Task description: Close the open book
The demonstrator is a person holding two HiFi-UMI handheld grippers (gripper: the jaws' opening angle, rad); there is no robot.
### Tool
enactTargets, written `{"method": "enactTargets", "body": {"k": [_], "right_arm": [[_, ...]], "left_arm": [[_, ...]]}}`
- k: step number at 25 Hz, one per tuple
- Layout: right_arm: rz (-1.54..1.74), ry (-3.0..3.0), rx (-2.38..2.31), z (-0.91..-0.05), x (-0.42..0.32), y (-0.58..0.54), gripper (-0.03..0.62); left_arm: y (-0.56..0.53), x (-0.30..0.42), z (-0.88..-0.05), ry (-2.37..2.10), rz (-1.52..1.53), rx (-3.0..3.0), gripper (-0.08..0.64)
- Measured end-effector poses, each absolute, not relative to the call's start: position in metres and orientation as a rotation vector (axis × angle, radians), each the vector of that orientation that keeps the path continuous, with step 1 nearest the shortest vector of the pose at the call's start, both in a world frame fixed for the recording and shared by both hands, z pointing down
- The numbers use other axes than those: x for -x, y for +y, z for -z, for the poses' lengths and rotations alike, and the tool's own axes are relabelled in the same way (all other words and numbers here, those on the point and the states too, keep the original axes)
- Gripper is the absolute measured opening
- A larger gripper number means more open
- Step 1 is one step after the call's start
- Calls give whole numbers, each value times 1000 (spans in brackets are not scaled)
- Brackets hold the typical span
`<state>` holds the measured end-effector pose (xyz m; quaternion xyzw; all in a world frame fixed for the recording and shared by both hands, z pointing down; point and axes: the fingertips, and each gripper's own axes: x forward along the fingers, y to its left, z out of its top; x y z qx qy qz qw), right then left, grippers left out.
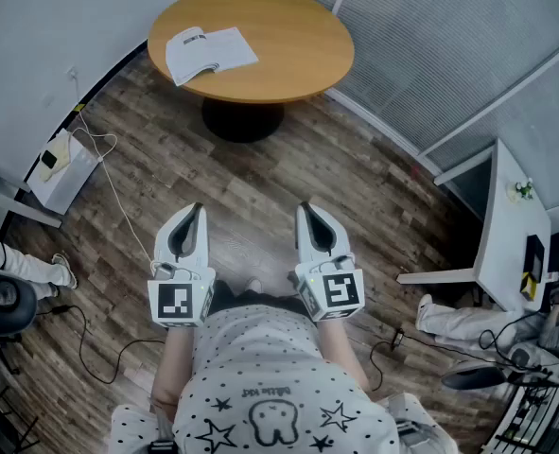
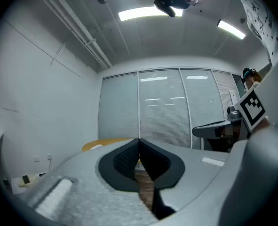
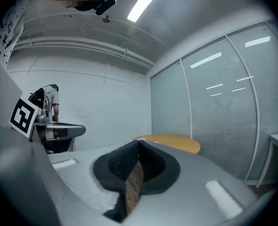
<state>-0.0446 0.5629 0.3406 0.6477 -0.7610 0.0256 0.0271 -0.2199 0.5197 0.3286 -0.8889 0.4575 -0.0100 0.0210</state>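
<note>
Well ahead of both grippers, across a stretch of wooden floor (image 1: 260,183), stands a round table (image 1: 293,50). The book (image 1: 210,53) lies open on it, pages up, on the table's left part, roughly straight ahead of the left gripper (image 1: 198,208) and ahead and to the left of the right gripper (image 1: 305,206). Neither gripper is near it.

Both grippers are held level, side by side and a little apart, just in front of the person's dotted shirt (image 1: 279,386), their tips pointing toward the table.

The left gripper view shows the left gripper (image 2: 139,139) closed, jaw tips meeting with nothing between them. Only floor shows through the gap behind the tips, and the table's edge (image 2: 108,144) peeks out just left of them.

The right gripper (image 3: 139,141) is likewise closed and empty, tips touching. The table (image 3: 174,143) sits ahead, just right of the tips.

A white desk (image 1: 506,216) stands off to the right of the right gripper. A white box (image 1: 61,168) with a cable sits on the floor ahead and to the left of the left gripper.
</note>
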Motion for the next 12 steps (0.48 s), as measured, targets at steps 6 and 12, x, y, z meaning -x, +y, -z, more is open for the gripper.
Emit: {"method": "enactTargets", "body": {"k": [6, 12], "right_arm": [[-83, -2379, -1966, -340, 41, 556, 5], [-82, -2364, -1976, -341, 32, 555, 5]], "left_arm": [[520, 208, -326, 1409, 14, 2759, 11], [515, 204, -326, 1425, 14, 2757, 11]]}}
